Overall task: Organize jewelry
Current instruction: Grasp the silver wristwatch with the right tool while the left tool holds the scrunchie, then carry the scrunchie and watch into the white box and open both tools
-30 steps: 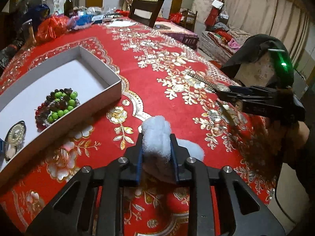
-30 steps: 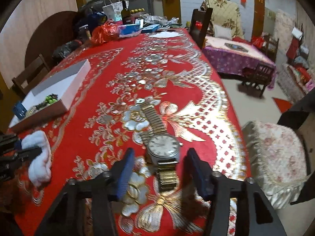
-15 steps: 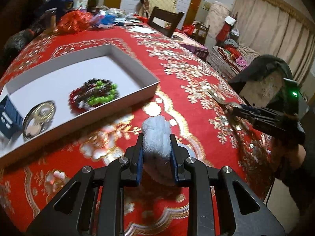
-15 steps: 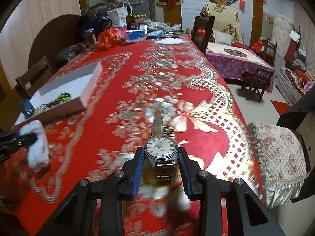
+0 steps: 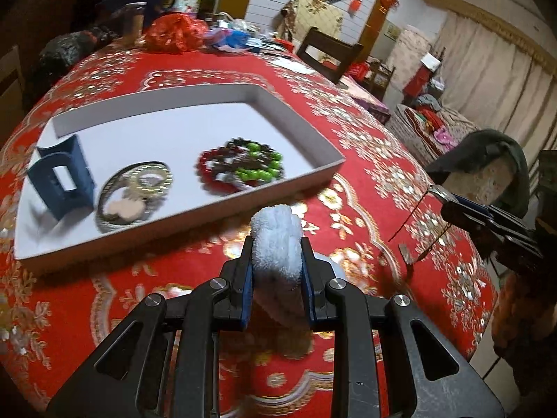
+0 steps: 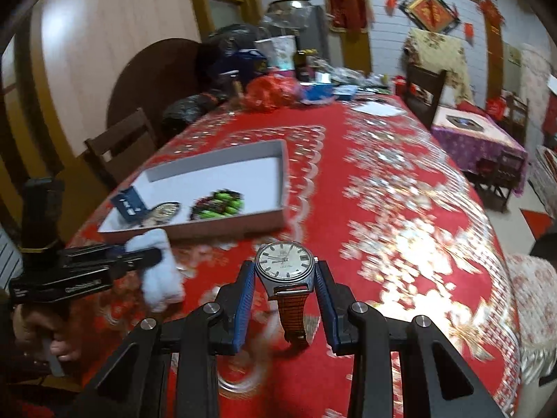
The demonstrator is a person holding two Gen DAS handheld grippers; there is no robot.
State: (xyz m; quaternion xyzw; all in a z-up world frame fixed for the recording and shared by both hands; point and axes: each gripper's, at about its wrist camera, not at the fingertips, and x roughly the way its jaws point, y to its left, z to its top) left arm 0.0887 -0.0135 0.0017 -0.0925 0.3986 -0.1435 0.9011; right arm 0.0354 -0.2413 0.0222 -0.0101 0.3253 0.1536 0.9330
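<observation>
Wristwatch (image 6: 284,265): round pale dial in a steel case, metal link band. Held clear of the red embroidered surface (image 6: 400,209), case pinched edge-on between the blue pads of the right tool (image 6: 284,289); band hangs loose below.
Handling, judged: moderately heavy for its size, rigid case, smooth sides that could slip; crystal likely scratch-prone; band limp, will swing and drag. Best hold is across the case flanks, as here, not by the band.

Fluffy white item (image 5: 276,240): soft, light, compressible, probably a scrunchie or puff. Pinched between the pads of the left tool (image 5: 276,271), over the surface near the tray's front wall. Tolerates any grip.

White tray (image 5: 334,170): shallow, open, resting on the surface. Contents: bead bracelets (image 5: 243,169), coiled bangles (image 5: 139,191), blue clip (image 5: 61,181). Far half unoccupied, so a likely spot for both items.
</observation>
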